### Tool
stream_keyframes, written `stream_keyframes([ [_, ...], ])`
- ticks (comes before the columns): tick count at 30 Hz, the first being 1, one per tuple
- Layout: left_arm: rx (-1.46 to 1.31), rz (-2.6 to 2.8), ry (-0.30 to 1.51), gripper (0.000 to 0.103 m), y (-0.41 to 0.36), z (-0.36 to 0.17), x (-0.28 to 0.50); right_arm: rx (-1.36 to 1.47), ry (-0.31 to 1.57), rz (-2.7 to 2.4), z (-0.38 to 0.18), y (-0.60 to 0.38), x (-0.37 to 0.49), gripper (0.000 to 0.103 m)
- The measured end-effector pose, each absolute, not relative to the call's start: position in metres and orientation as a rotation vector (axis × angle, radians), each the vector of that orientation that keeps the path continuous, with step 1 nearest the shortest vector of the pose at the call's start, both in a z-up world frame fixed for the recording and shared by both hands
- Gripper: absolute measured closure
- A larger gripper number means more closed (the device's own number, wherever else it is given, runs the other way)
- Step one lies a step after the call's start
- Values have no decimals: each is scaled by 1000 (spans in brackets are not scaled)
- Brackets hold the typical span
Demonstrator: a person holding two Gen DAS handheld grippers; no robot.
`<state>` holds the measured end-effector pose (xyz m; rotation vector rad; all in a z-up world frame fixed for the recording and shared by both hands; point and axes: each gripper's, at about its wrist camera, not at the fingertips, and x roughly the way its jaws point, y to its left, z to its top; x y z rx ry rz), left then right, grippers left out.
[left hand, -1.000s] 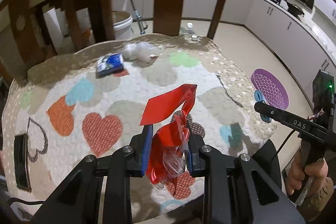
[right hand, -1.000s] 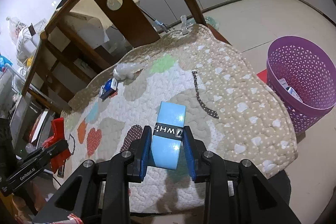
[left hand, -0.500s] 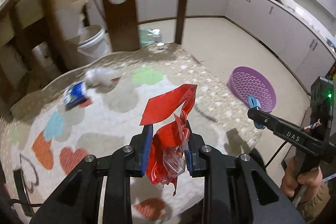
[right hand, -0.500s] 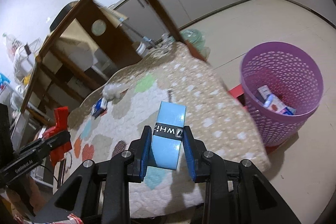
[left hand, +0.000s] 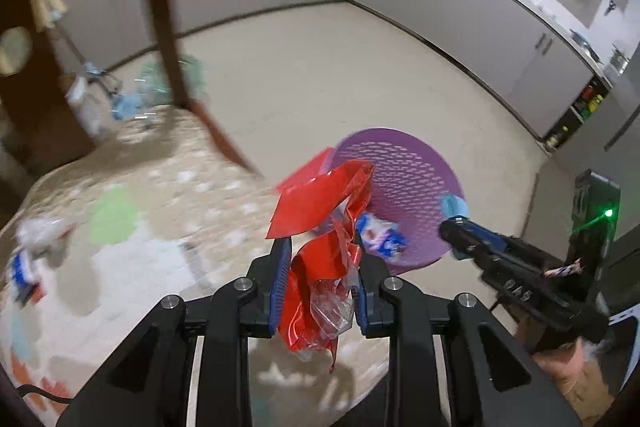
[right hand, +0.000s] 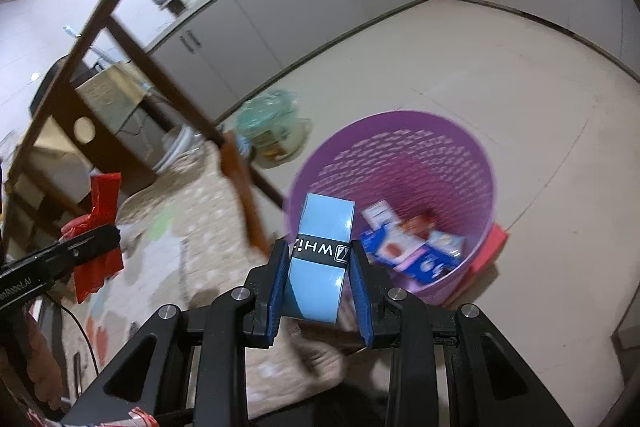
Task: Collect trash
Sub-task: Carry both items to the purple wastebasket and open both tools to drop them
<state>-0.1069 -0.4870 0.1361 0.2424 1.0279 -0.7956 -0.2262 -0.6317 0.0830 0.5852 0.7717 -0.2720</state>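
Low in the left wrist view, the left gripper tilts downward with its blue-padded jaws clamped on a crumpled red and clear plastic wrapper, whose flat red flap sticks up toward frame centre. At the right edge of that view the right gripper reaches in from the lower right, a person's hand gripping its handle.

In the right wrist view, the right gripper also angles down, its jaws pressed against both sides of a light blue glossy packet with a black band. White letters on the band read "WHI", upside down. The left gripper enters at the left edge, the red wrapper showing around its tip; its body carries white lettering cut off by the frame edge.

A round purple perforated plastic basket stands on the beige floor, right of centre, just beyond the blue packet. Inside lie several blue, white and red cartons, blurred. A beige quilted cover with coloured hearts fills the lower left, with a dark wooden chair frame behind.
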Motion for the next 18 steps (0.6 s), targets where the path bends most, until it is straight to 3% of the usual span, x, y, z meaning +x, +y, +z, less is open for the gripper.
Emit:
stream_keyframes([
  [7, 260, -881, 1067, 74, -563, 113, -94, 610, 787, -322, 66, -674, -215, 71],
  [9, 252, -898, 1073, 62, -573, 111, -90, 603, 790, -328, 63, -682, -210, 68],
  [11, 246, -906, 1059, 37, -578, 110, -90, 597, 798, -341, 59, -689, -205, 68],
  [15, 265, -903, 1032, 32, -569, 111, -98, 619, 787, -366, 55, -696, -207, 48],
  [18, 268, -886, 1044, 32, -553, 109, -102, 640, 790, -378, 52, -697, -213, 46],
])
